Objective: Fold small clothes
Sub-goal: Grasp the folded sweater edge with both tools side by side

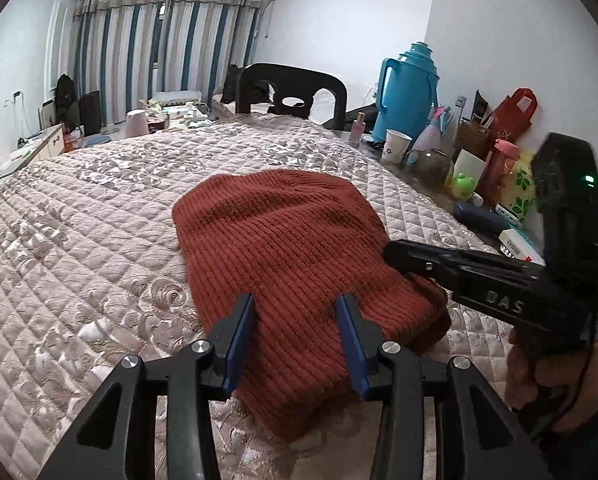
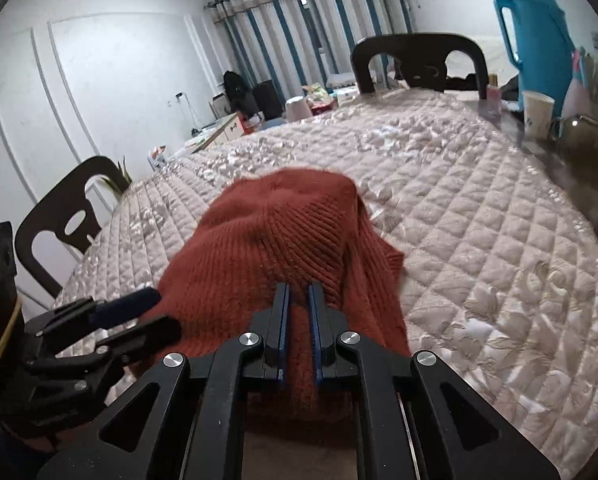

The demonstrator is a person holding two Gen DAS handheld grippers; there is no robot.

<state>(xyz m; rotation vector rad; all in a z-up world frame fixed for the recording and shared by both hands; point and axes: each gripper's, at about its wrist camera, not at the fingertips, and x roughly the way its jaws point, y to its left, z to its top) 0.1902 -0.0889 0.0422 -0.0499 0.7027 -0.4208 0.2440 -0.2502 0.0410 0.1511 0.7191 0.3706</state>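
- The hat (image 1: 283, 264) is a rust-red ribbed knit, lying on the quilt (image 1: 79, 248) near our edge of it; we judge it light, soft and floppy, so it will sag from any single hold and stretch if tugged.
- The knit looks grippy rather than slick, so a pinch on the thick brim edge should hold better than on the loose crown.
- Our right tongs (image 2: 299, 292) are clenched on a fold of the hat at its near right edge, and in the right view the cloth rises in a hump ahead of the fingers.
- Our left tongs (image 1: 295, 304) are spread wide with nothing between them; they hang just over the near end of the hat, whose ribs run between the blue pads (image 1: 241, 340).
- Whether the left pads touch the knit we cannot tell.
- A second hold on the near left edge would suit the fold, in our judgement.
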